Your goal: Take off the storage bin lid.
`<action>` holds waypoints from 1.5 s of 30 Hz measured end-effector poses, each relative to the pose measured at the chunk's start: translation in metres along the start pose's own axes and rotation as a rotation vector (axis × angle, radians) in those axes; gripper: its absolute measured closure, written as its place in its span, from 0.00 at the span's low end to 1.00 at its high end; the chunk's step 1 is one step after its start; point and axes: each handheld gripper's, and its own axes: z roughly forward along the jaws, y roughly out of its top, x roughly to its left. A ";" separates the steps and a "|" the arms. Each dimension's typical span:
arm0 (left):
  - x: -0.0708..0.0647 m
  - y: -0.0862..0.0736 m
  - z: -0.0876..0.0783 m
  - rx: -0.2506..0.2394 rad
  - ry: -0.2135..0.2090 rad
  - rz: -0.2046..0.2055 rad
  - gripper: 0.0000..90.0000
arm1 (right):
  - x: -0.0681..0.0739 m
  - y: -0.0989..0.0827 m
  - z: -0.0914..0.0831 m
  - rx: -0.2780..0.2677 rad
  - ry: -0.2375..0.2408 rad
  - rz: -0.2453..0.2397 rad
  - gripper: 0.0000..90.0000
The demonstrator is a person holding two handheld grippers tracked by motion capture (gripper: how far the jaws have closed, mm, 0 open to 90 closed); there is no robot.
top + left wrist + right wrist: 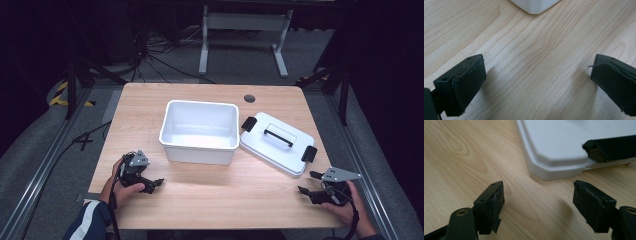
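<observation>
An empty white plastic tub (200, 131) stands in the middle of the wooden table (210, 200). Its white lid (277, 142), with a black handle and two black latches, lies flat just to the right of it. My left gripper (155, 184) rests near the front left edge, open, with bare wood between its pads (471, 82); a corner of the tub (535, 5) shows ahead. My right gripper (309, 182) sits at the front right, open, its pads (589, 200) apart, pointing at the lid's near corner (556, 162) and a black latch (609, 146).
A round cable hole (249, 98) lies in the table's far edge. Beyond the table are a white desk frame (245, 35), cables on grey floor and dark stands at both sides. Bare wood stretches along the front between the two grippers.
</observation>
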 end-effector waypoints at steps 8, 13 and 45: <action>0.000 0.000 0.000 0.000 0.002 -0.001 0.00 | -0.004 -0.002 0.002 0.001 0.015 0.055 0.24; 0.000 0.000 0.000 0.004 -0.009 0.001 0.00 | -0.005 -0.002 0.002 0.004 0.014 0.064 0.23; 0.001 0.001 0.001 0.004 -0.006 -0.003 0.00 | -0.005 -0.002 0.002 0.006 0.010 0.068 0.23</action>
